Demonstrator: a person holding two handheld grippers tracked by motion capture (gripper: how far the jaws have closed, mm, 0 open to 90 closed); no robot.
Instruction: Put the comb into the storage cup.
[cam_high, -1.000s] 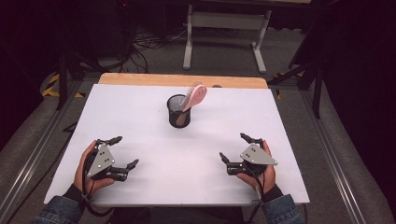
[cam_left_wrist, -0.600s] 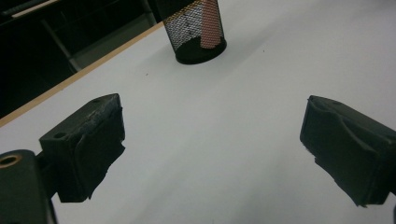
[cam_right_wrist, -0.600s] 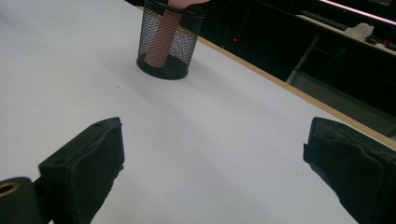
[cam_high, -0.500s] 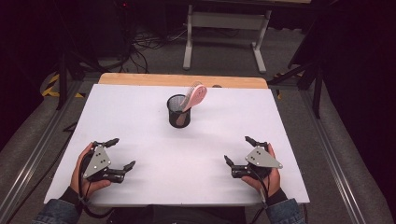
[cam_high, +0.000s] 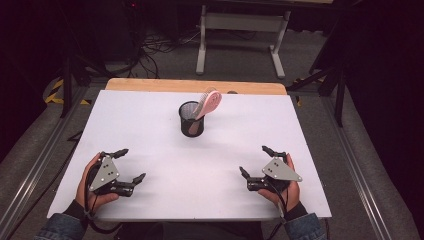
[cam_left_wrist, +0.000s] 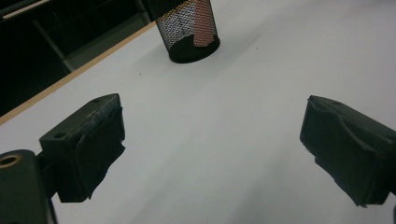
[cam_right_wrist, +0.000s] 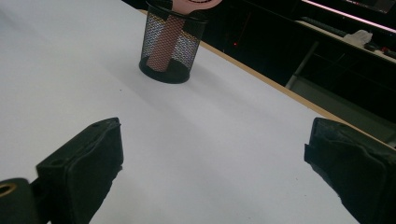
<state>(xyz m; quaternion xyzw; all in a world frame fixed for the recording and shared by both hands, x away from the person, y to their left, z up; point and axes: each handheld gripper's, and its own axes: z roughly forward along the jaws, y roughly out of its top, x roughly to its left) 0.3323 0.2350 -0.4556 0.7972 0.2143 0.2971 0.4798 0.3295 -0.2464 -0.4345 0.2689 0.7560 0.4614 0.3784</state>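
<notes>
Pink comb (cam_high: 209, 103) already stands in the mesh cup (cam_high: 192, 120); both grippers (cam_high: 123, 164) (cam_high: 260, 161) rest near the counter (cam_high: 150, 130) edge, jaws apart, empty.

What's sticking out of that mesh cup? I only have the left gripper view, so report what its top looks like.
Observer: In the high view a pink brush stands in the black mesh cup. Its head is above the rim and leans towards the table's right.
Operator: Tell me where the right gripper is.
Observer: The right gripper is held over the near right part of the white table, well apart from the cup.
Operator: Give me its jaw state.
Observer: Open. The right gripper view shows the jaws wide apart with nothing between them.
</notes>
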